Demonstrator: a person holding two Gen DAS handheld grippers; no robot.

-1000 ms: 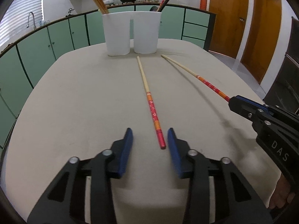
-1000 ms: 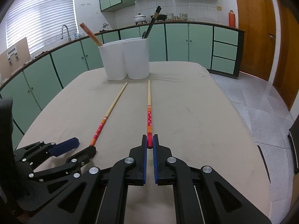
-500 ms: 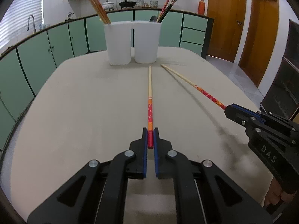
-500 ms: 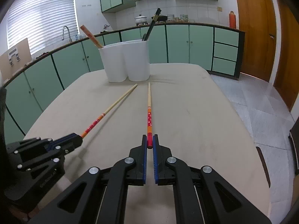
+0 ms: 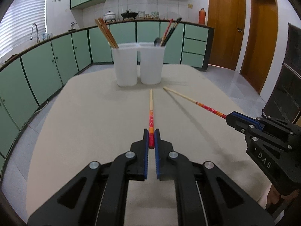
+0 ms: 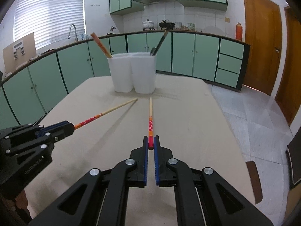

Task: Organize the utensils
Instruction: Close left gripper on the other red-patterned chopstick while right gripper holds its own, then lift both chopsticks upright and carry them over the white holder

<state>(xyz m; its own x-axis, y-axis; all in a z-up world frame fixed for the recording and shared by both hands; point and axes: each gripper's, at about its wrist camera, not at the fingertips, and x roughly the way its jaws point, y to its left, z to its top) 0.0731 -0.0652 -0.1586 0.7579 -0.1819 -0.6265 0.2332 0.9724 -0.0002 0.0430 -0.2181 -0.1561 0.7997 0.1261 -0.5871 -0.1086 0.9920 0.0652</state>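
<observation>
Green cabinets ring the beige table (image 5: 84, 122). Left view: left gripper (image 5: 151, 138) has its jaws clamped on a chopstick (image 5: 151, 116) aimed at the holder (image 5: 138, 64). Right view: right gripper (image 6: 150, 141) pinches a second chopstick (image 6: 150, 120) likewise, raised off the table.
</observation>
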